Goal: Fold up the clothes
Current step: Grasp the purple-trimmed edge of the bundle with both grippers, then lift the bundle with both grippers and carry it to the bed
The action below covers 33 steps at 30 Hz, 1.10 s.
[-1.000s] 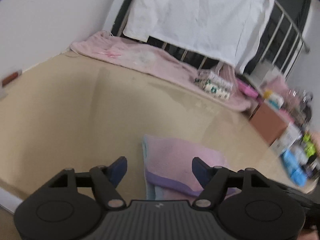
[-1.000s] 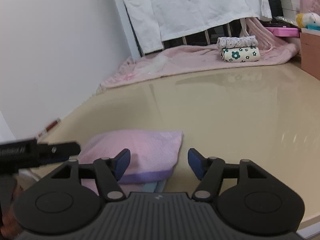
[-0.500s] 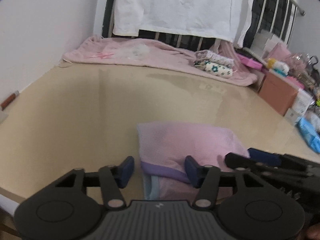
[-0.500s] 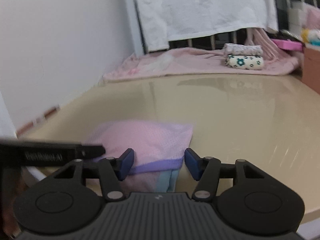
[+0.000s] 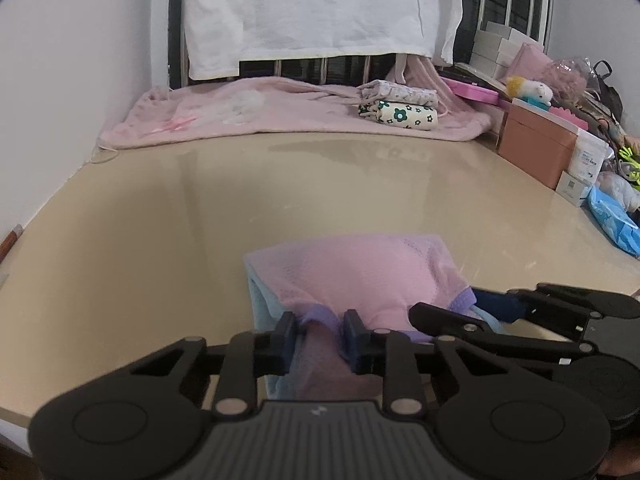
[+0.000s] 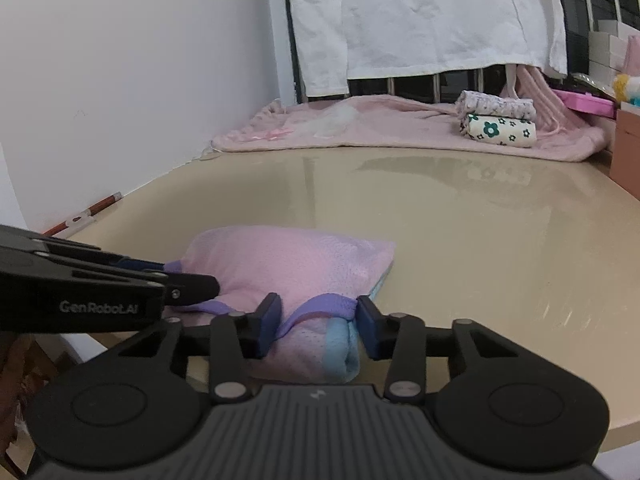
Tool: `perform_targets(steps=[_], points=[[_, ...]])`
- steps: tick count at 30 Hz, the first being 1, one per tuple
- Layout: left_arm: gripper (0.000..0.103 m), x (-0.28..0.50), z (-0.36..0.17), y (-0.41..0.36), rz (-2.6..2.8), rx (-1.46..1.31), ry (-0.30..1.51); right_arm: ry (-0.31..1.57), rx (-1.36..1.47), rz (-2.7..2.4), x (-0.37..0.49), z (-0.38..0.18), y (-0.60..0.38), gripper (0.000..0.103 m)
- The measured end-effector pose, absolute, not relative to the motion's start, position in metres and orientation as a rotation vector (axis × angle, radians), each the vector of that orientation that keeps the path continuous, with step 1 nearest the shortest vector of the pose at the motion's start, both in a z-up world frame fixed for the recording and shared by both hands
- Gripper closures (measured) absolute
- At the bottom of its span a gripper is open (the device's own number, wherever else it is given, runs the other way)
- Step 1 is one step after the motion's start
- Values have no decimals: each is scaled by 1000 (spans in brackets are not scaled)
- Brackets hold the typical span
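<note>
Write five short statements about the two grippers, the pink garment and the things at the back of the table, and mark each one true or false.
1. The left gripper pinches the purple-trimmed near edge of the pink garment. True.
2. The right gripper hangs clear above the garment, nothing between its fingers. False: the purple hem and blue fold sit between its fingers.
3. Two folded patterned cloths are stacked on the pink blanket at the far end of the table. True.
4. The pink garment lies spread out flat to its full length. False: it is a compact folded bundle at the near edge.
5. A black cloth hangs over the railing behind the table. False: the hanging cloth is white.
</note>
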<state>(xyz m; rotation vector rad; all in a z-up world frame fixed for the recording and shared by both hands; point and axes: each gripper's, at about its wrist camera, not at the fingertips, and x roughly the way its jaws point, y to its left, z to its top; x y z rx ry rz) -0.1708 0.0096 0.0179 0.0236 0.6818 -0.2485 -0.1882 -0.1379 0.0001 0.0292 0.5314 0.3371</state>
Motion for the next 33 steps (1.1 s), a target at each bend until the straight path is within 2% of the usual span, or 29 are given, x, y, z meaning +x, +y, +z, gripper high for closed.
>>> perform_targets(steps=[1,2,6,11,13,15,17,19,21,22,23,25,28,29,30,31,32,33], points=[[85,-170,18,11,-256,8,679,528,27,341,-189,0,-136,80],[89,-171,17,14,-262,-11,670,524,23,344,-189,0,-134,82],[93,-166,14,23,-278,-83,651,502,30,335,-190,2,-133,94],[95,-139,12,19,-306,-132,630,466,43,311,-172,10,-145,97],[92,-128,12,9,-306,-109,620,473,51,292,-158,11,-151,97],[77,-126,16,4,-282,-85,610,504,65,282,-148,12,-158,94],[37,-130,22,4,-250,-59,593,528,76,274,-143,14,-166,86],[28,-132,27,6,-197,-43,576,538,77,274,-141,13,-167,58],[33,-121,26,9,-165,-65,631,551,78,274,-139,11,-167,57],[46,-114,22,11,-188,-99,675,557,78,274,-138,9,-167,57],[65,-106,19,13,-211,-134,720,564,79,275,-137,8,-167,58],[70,-99,16,15,-235,-166,756,577,79,275,-135,6,-167,58],[72,-101,14,10,-233,-129,746,568,47,271,-137,2,-161,58],[77,-102,13,10,-236,-132,743,558,34,272,-139,0,-158,60],[82,-104,13,10,-246,-142,743,550,33,280,-140,-1,-157,64],[88,-105,12,10,-256,-158,742,543,36,291,-142,-2,-157,77],[89,-105,11,9,-255,-164,737,541,41,314,-143,-2,-156,84],[91,-106,11,7,-256,-159,727,543,49,320,-143,-2,-155,86]])
